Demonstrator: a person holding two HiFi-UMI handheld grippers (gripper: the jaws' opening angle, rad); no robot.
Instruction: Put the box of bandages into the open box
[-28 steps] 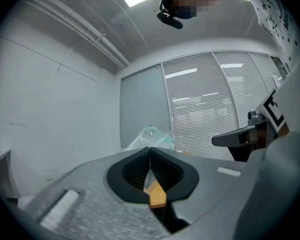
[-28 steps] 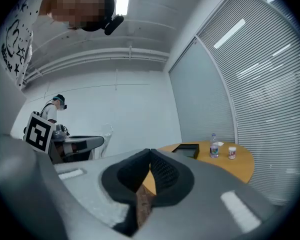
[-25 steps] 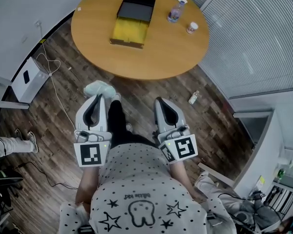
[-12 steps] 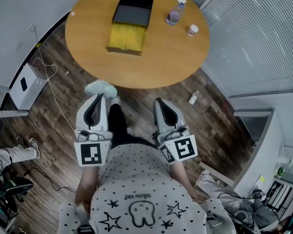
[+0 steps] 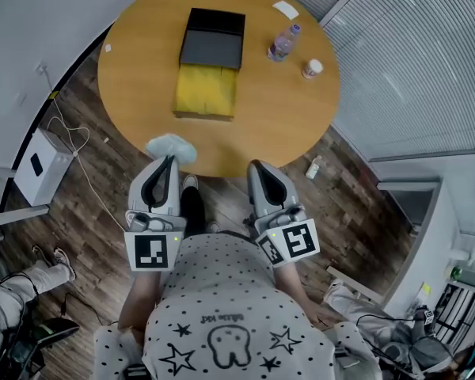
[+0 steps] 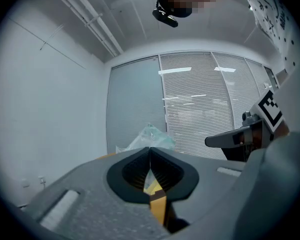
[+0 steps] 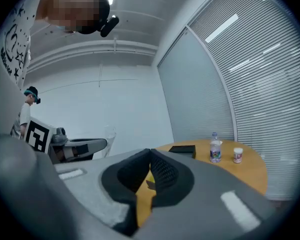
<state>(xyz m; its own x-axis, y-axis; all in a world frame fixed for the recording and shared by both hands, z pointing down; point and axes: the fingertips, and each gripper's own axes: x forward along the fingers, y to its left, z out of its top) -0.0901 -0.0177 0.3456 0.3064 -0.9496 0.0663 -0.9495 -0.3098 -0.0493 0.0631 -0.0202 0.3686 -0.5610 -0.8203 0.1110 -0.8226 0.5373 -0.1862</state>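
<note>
Both grippers sit well short of the open box [image 5: 206, 92]. The left gripper [image 5: 172, 159] fingers pinch the box of bandages [image 5: 171, 146]; the right gripper [image 5: 257, 165] fingers are pressed together, empty. This looks like the carrying step. The next move likely calls for reaching across the counter [image 5: 277, 109] to that box.

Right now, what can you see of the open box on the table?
The open box lies flat on the round wooden table, left of centre. Two rectangular halves meet edge to edge: the far one matte black, the near one yellow inside with low walls, seemingly empty. Looks like stiff card. Only the table touches it; the bottle stands apart to its right.
</note>
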